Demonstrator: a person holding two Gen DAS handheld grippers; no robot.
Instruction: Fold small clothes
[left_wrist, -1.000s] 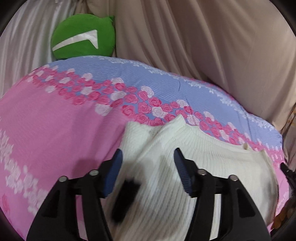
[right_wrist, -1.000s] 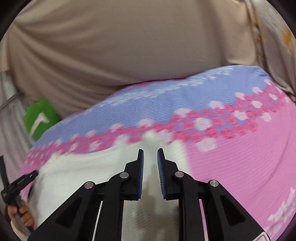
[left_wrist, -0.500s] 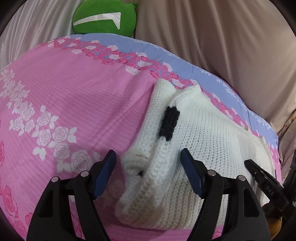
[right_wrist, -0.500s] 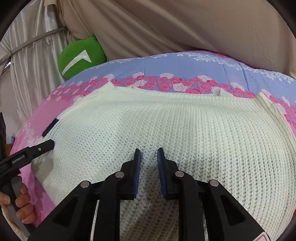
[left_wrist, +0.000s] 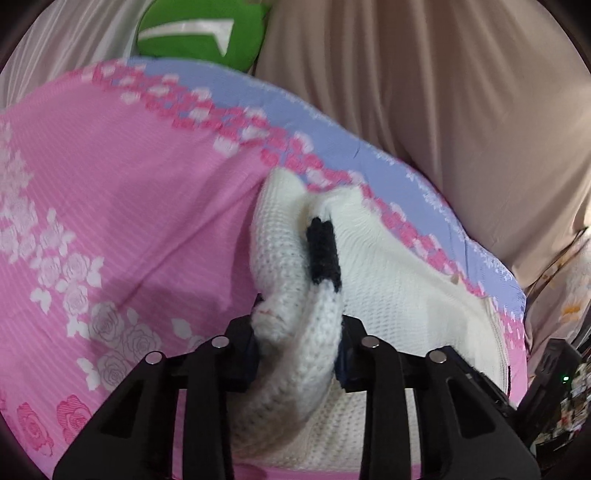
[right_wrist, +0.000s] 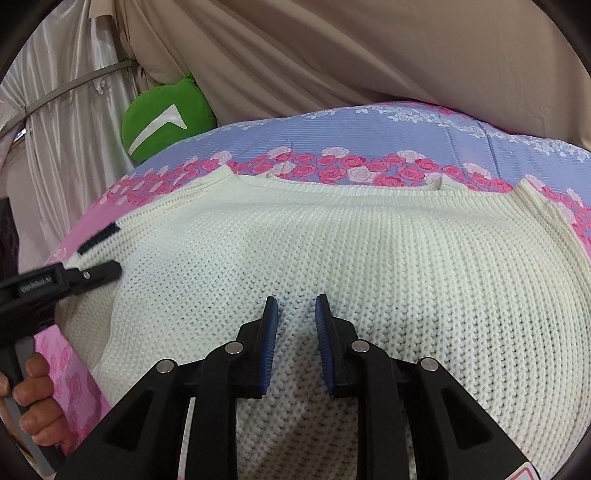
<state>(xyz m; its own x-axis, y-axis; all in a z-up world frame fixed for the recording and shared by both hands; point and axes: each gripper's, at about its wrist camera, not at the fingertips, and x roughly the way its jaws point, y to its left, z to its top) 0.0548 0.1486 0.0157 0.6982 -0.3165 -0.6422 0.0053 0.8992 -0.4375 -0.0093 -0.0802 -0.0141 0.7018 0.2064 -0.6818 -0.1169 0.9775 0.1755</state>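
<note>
A cream-white knitted sweater (right_wrist: 369, 266) lies spread flat on a pink and lilac bedsheet printed with roses (left_wrist: 129, 206), its neckline toward the beige draped curtain (right_wrist: 369, 55) behind the bed. At the sweater's left edge, the left gripper (left_wrist: 297, 354) is closing on a bunched sleeve with a black knitted band (left_wrist: 323, 251), the cloth rising in a fold between its jaws. The right gripper (right_wrist: 295, 317) hovers low over the middle of the sweater, its blue-padded fingers (right_wrist: 271, 325) only narrowly apart and nothing caught between them; whether the tips touch the knit is hard to tell. A round green cushion with a white mark (right_wrist: 166, 118) sits at the bed's far corner.
</note>
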